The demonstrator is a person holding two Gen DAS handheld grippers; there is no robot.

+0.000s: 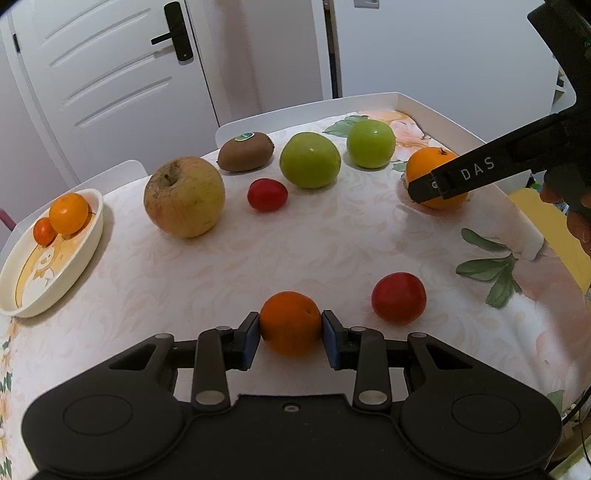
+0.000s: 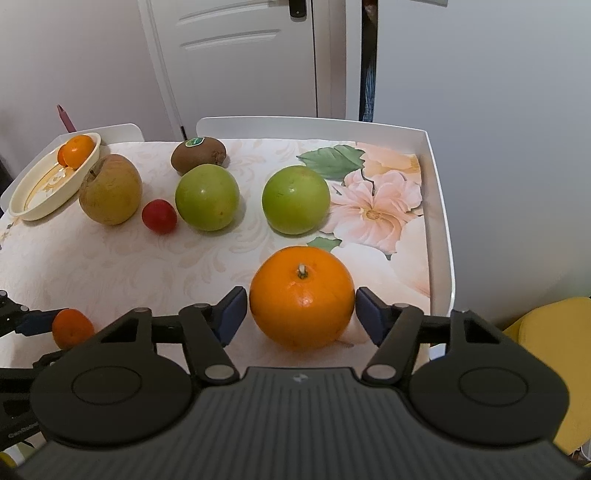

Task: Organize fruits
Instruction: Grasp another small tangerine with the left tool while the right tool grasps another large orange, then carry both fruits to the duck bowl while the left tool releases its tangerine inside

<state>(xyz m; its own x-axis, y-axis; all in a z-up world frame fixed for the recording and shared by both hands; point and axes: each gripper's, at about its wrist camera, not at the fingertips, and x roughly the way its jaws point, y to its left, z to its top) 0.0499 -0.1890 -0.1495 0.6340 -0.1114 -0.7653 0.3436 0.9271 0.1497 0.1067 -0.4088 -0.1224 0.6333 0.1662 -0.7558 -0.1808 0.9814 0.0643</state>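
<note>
Orange fruit is being gathered, likely for the plate [image 1: 94, 236] already holding two: left tool [image 1: 290, 326] pinches a mandarin [image 1: 290, 322] on the counter [image 1: 295, 251]; right tool [image 2: 301, 308] brackets the orange [image 2: 302, 297], pads apparently not yet touching.

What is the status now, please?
Left gripper pads touching small orange tangerine. Right gripper open around big round orange. White dish holds two oranges; nothing blocking.

We see a white door [image 1: 110, 70] with black handle [image 1: 176, 33], floral tablecloth [image 2: 376, 199], yellow chair [image 2: 554, 350].
</note>
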